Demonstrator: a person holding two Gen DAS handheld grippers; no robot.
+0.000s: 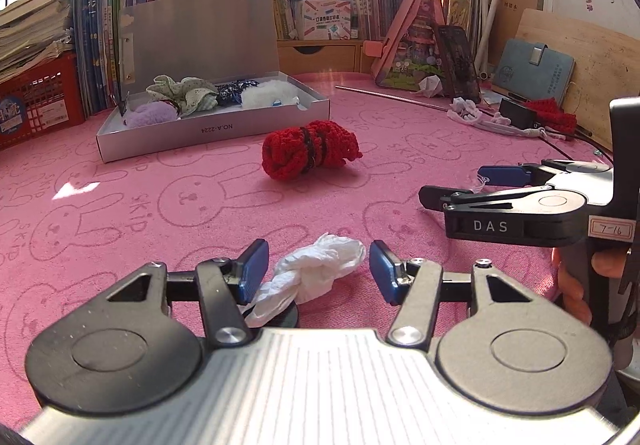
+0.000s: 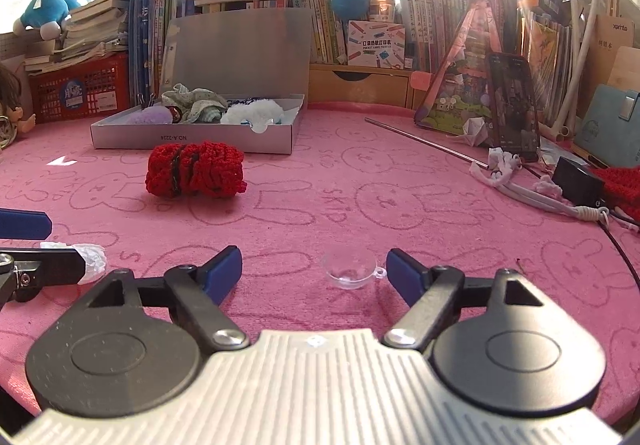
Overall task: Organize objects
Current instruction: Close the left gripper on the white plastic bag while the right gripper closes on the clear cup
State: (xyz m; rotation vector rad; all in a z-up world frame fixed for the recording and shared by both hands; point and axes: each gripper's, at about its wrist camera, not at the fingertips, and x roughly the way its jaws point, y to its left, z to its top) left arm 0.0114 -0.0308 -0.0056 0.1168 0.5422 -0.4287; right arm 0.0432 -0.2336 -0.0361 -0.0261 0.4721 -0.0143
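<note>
Pink bunny-print tabletop (image 1: 200, 205): my left tongs (image 1: 318, 271) apart around crumpled white tissue (image 1: 320, 269), right tongs (image 2: 314, 271) apart flanking clear plastic cup (image 2: 350, 267), both poised for pickup.

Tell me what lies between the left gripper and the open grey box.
In the left wrist view, a crumpled white tissue sits between the left gripper's fingers; beyond it, the red knitted bundle, then the grey box.
</note>
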